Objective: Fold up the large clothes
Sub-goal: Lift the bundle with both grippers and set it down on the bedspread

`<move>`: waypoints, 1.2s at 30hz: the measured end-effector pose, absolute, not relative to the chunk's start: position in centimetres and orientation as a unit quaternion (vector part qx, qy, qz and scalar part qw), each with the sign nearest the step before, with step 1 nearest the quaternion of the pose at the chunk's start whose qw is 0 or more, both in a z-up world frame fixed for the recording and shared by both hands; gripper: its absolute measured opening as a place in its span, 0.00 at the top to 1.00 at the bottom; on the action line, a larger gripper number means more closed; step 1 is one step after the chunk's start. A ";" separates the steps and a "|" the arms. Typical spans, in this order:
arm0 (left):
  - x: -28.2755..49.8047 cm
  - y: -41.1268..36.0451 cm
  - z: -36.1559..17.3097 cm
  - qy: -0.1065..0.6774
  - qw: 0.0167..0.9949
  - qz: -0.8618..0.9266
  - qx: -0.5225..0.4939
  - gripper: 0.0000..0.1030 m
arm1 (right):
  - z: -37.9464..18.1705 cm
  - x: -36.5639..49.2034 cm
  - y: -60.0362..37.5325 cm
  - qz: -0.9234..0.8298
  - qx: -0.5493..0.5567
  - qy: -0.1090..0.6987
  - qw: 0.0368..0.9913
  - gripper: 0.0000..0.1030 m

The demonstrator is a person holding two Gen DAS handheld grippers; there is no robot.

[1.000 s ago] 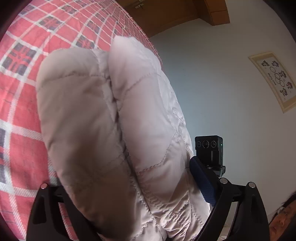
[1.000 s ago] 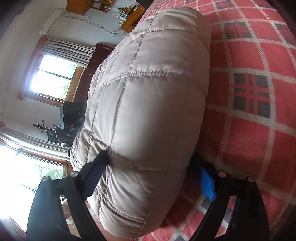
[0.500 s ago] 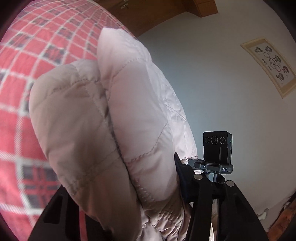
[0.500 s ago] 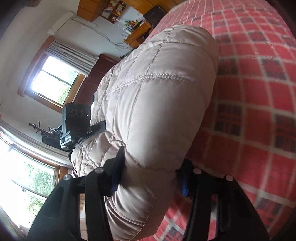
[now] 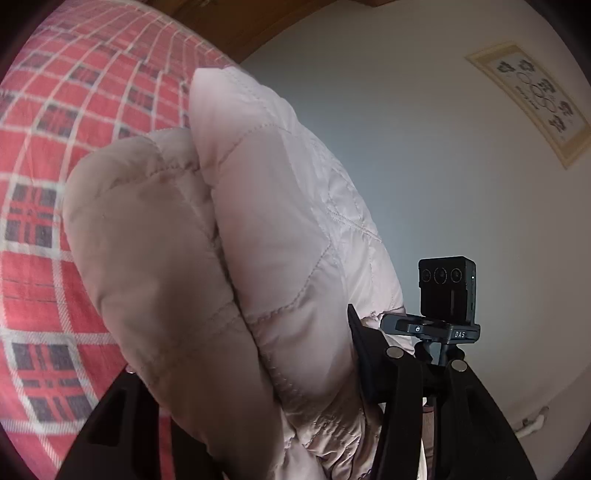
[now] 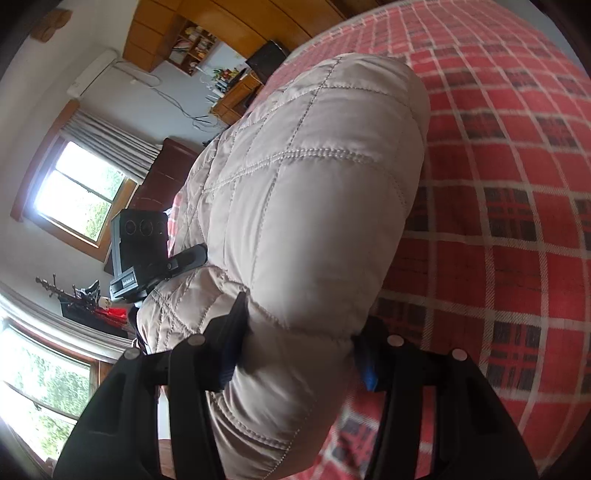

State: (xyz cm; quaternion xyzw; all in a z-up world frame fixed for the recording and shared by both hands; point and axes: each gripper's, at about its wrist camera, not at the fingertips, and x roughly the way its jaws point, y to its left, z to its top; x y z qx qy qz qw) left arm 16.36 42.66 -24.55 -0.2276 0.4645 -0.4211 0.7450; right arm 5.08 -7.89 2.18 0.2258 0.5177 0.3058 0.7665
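Since a second ago both our grippers have closed in on the padded garment and tipped upward, so that more wall and window shows behind it and less bedspread.

On our left side, the left gripper holds a thick fold of the pale quilted jacket: two puffy layers are squeezed between the black fingers, which stand narrow against the bulk. The jacket rises in front of the lens, with the red plaid bedspread behind it on the left and a pale wall on the right. A framed picture hangs on that wall. Just beyond the right-hand finger we see the other gripper's small black camera block on its mount, close to the jacket's edge.

On our right side, the right gripper likewise clamps the jacket; a rounded, stitched fold bulges out between its fingers, and a blue pad shows on the right one. The jacket stretches away from the lens toward the left gripper's camera block, which sits at the garment's far edge. The plaid bedspread fills the right of this view, beneath and beside the jacket. Behind, at left, we see a window with grey curtains, and wooden cabinets at the top.
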 end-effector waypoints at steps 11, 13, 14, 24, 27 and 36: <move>16.3 40.1 -25.5 0.464 0.764 -0.403 -0.197 0.37 | -1.6 6.1 -9.0 0.310 0.241 0.525 0.756 0.25; 15.9 40.8 -25.2 0.468 0.769 -0.390 -0.193 0.35 | -1.3 5.6 -8.9 0.299 0.243 0.528 0.757 0.24; 15.6 40.9 -24.9 0.469 0.772 -0.384 -0.192 0.35 | -1.3 5.4 -9.0 0.294 0.245 0.530 0.757 0.22; 8.4 44.1 -20.2 0.432 0.822 -0.331 -0.164 0.27 | -0.8 -1.4 -8.9 0.289 0.251 0.540 0.749 0.22; 6.1 44.9 -19.5 0.417 0.827 -0.336 -0.170 0.27 | -1.0 -2.7 -8.3 0.292 0.255 0.541 0.746 0.22; 4.6 41.3 -20.6 0.420 0.864 -0.269 -0.069 0.25 | -0.4 -3.2 -7.4 0.277 0.245 0.549 0.750 0.42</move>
